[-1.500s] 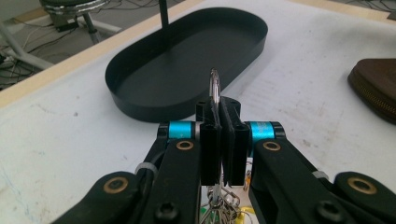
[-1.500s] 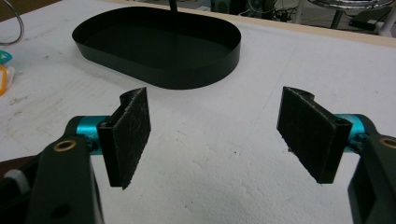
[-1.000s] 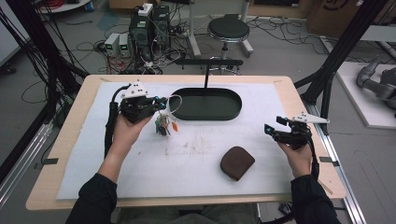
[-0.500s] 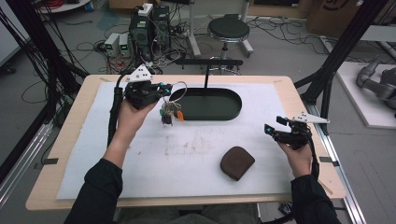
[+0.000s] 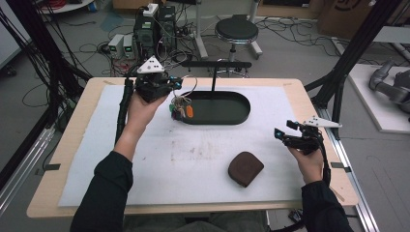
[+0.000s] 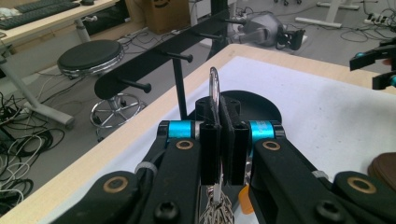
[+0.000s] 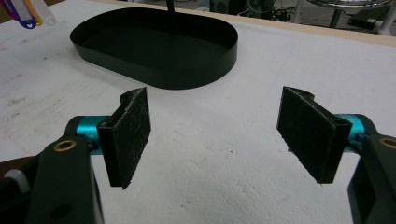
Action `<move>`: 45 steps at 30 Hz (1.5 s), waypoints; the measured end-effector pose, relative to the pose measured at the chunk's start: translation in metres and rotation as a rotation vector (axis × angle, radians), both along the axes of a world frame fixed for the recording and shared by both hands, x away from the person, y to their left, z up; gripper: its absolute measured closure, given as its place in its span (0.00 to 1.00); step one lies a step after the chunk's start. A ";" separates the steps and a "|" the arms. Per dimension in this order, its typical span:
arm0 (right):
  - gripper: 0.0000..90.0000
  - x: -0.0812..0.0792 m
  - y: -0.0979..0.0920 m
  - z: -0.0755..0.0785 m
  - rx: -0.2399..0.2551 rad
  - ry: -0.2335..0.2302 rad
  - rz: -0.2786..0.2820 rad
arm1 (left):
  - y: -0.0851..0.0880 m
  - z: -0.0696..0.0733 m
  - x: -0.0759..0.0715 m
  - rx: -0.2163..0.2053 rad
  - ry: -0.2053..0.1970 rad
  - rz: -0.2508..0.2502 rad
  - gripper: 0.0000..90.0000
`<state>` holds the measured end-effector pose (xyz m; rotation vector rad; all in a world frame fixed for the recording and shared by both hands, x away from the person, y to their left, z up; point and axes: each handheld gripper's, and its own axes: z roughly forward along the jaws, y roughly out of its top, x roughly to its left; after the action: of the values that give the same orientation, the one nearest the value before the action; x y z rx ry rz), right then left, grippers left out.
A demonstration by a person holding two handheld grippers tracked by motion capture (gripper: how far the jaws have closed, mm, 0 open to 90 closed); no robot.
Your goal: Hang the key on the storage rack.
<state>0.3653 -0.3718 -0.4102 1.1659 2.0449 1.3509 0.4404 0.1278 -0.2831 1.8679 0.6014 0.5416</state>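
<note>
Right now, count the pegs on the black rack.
4 show in the left tongs' view: nearest peg, second peg, third peg, farthest peg. More may be hidden behind the post.

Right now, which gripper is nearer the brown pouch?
Right. The right gripper hangs open just right of the brown pouch; the left gripper, holding the key ring, is far off by the tray.

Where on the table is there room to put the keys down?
The white mat is bare between the black tray and the brown pouch, and on its left half. It is crowded by the tray's left end, where the keys hang from the left gripper.
</note>
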 end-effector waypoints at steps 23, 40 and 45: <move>0.29 0.001 -0.001 -0.001 0.005 0.002 -0.009 | -0.005 -0.010 0.039 -0.012 0.049 0.064 0.96; 0.29 0.001 0.000 -0.001 0.002 0.009 -0.002 | -0.003 -0.017 0.054 -0.019 0.071 0.096 0.96; 0.29 0.002 0.000 -0.001 -0.001 0.004 0.002 | -0.003 -0.018 0.055 -0.014 0.075 0.102 0.96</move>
<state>0.3670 -0.3716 -0.4115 1.1668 2.0500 1.3490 0.4953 0.1244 -0.3010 1.8583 0.7510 0.5341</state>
